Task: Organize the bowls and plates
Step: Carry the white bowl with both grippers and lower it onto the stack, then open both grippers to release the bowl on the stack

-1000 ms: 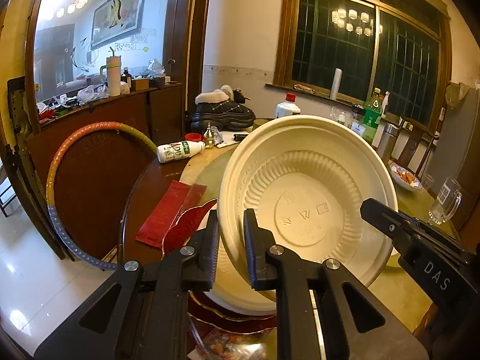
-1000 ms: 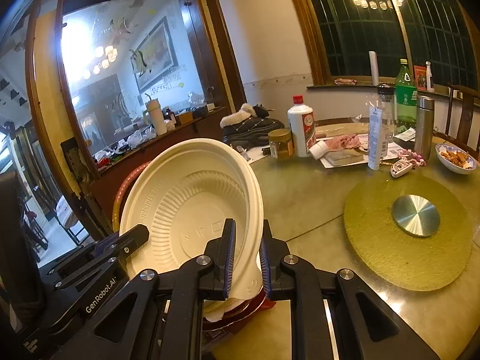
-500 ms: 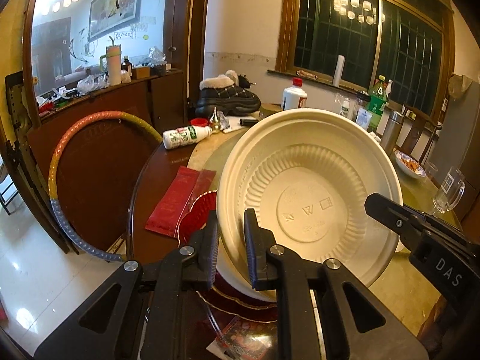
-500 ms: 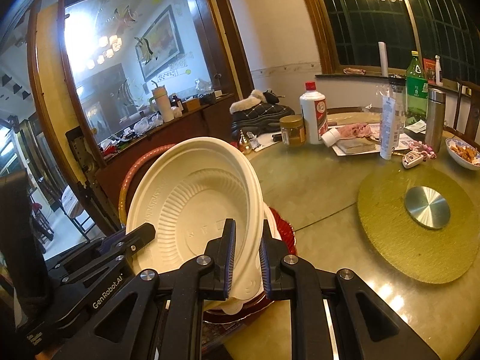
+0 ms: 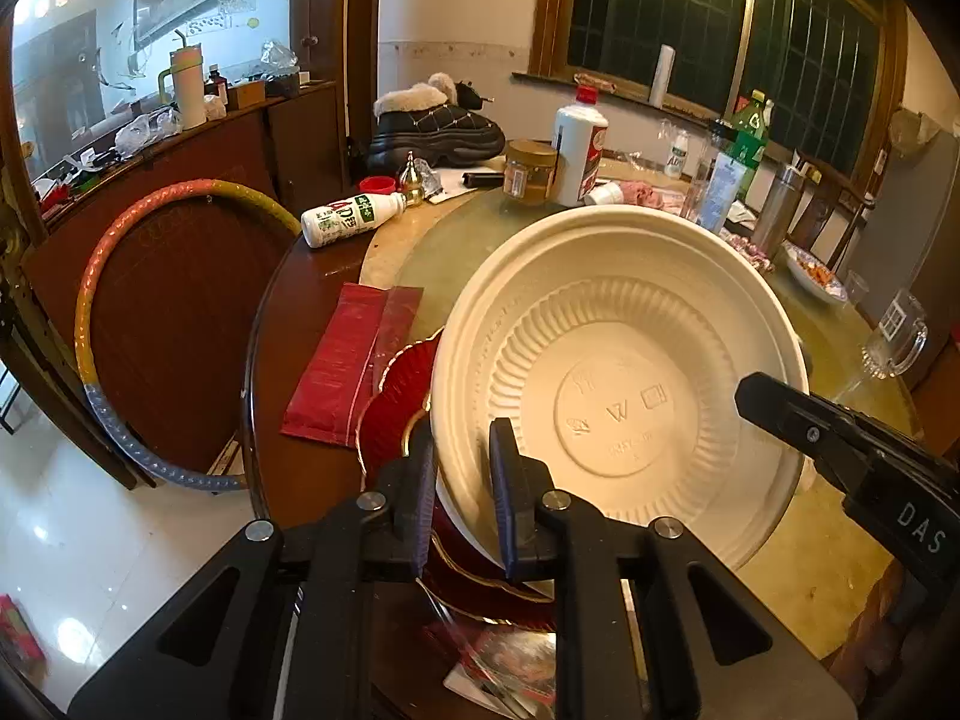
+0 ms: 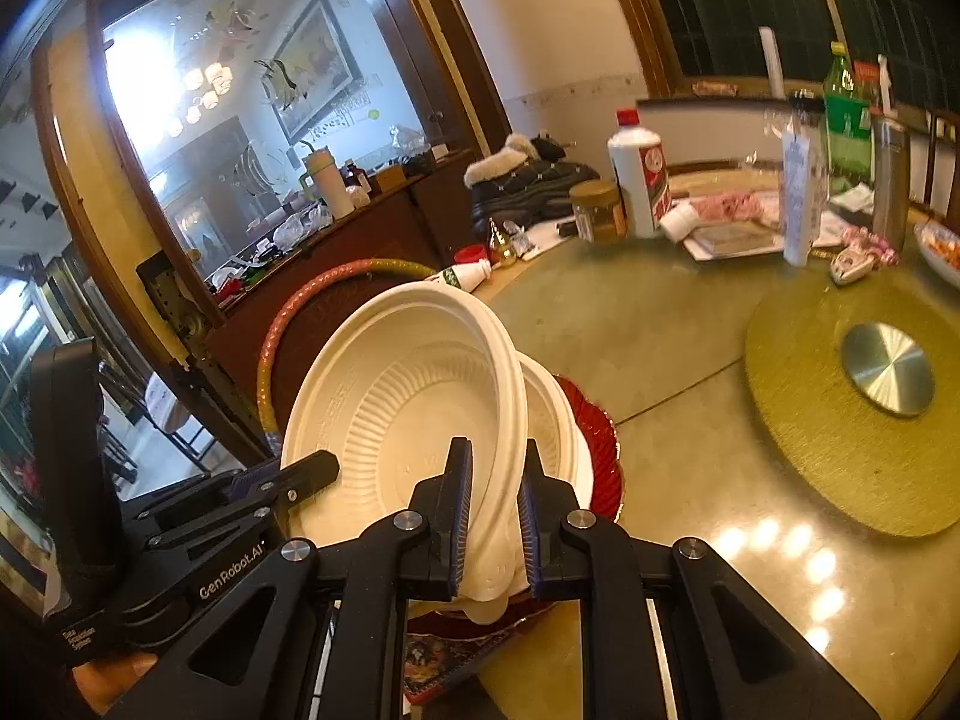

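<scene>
The left gripper (image 5: pixel 461 489) was clamped on the near rim of a cream bowl (image 5: pixel 618 384), which was held tilted up on edge, hollow side facing the camera, above a stack of red plates (image 5: pixel 396 414) at the edge of the round table (image 5: pixel 840 564). The right gripper (image 6: pixel 491 516) pinched the opposite rim of that same bowl (image 6: pixel 408 420), its jaws narrowed onto the wall, and a second cream bowl (image 6: pixel 555 414) sat just behind it on the red plates (image 6: pixel 600 450). A red packet (image 5: pixel 348 360) lay flat on the table beside the plates, and a white bottle (image 5: pixel 351 219) lay on its side farther back.
</scene>
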